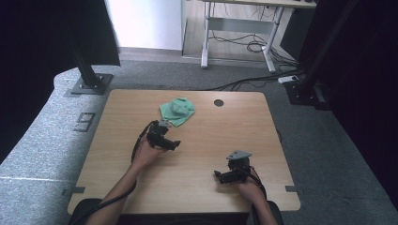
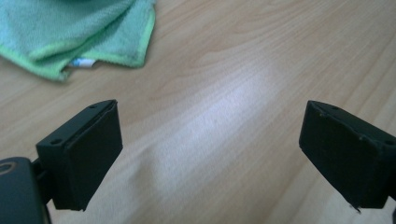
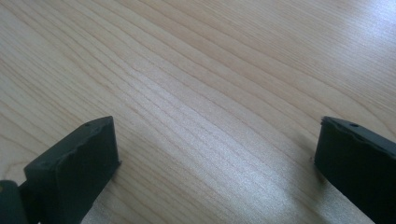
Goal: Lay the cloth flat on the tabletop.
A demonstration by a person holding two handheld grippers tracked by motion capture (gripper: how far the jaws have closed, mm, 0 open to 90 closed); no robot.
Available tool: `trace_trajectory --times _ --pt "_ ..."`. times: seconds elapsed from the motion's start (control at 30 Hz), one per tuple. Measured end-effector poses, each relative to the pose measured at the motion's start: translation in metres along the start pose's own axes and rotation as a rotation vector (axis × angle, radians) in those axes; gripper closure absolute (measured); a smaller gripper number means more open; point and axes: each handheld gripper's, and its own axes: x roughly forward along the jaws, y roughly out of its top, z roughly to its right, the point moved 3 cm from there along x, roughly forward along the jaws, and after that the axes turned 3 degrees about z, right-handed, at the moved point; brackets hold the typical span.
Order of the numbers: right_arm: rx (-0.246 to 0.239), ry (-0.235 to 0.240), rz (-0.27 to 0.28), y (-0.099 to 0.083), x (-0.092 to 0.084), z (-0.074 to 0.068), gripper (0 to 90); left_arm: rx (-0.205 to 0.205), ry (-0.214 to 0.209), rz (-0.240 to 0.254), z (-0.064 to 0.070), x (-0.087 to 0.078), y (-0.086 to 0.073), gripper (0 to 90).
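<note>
Right gripper point(image 1: 224, 176) low near table point(image 1: 206, 140) front edge, jaws spread, empty; left gripper point(image 1: 170, 143) jaws spread, just beside green cloth point(image 1: 177, 111).

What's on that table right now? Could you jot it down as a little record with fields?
Surface: wooden table
Item: crumpled green cloth, lying toward the far edge
Left hand-held gripper: open, empty, just short of the cloth
Right hand-held gripper: open, empty, over bare wood near the front edge
Contact: neither touches the cloth
</note>
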Motion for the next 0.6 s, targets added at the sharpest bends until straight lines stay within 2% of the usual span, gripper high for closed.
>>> trace_trajectory --times 0.27,0.47,0.6 --pt "0.000 0.000 0.000 0.000 0.000 0.000 0.0 0.011 0.002 -0.003 -0.008 0.020 0.012 6.2" --pt "-0.003 0.000 0.002 0.000 0.000 0.000 0.0 0.013 -0.016 0.018 -0.009 0.031 0.021 6.2" --pt "-0.003 0.000 0.001 0.000 0.000 0.000 0.0 0.026 -0.017 0.015 -0.009 0.036 0.026 6.1"
